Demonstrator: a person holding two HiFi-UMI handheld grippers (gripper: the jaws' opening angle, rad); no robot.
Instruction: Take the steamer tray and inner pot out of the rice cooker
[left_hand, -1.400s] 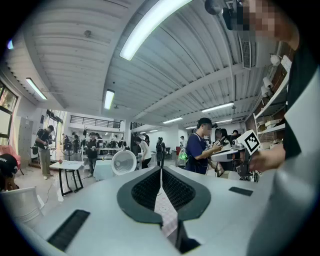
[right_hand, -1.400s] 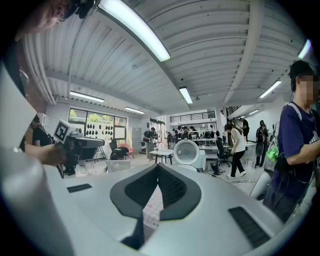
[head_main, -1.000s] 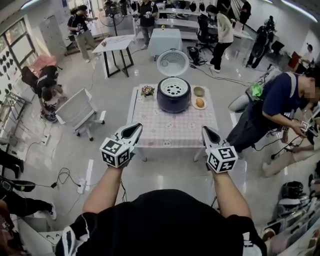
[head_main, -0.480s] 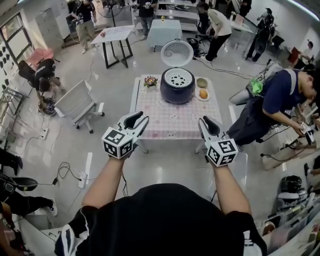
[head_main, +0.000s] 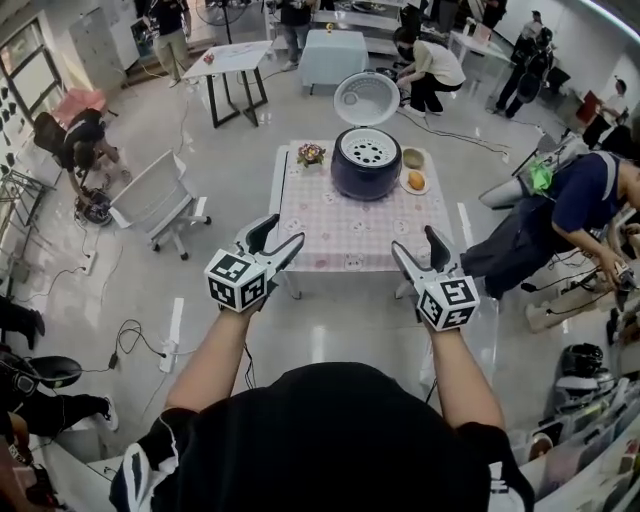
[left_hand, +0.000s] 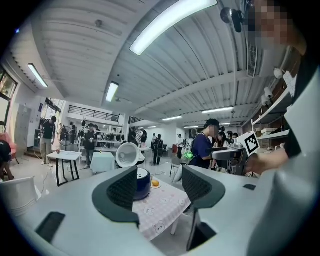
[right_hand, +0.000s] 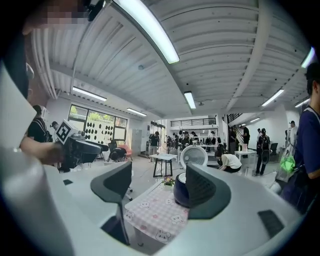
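Note:
A dark blue rice cooker stands at the far side of a small table with a pink checked cloth, its white lid raised. A white perforated steamer tray sits in its top; the inner pot is hidden beneath. My left gripper and right gripper hover before the table's near edge, well short of the cooker. Both have their jaws opening with nothing between them. The cooker shows past the left jaw in the left gripper view, and the cooker shows between the jaws in the right gripper view.
A small flower pot sits left of the cooker, two plates with food to its right. A white chair stands left of the table. A person in blue bends at the right. Other people and tables fill the back.
Both grippers have gone from shut to wide open. I have moved closer to the table, and the cooker sits nearer in view.

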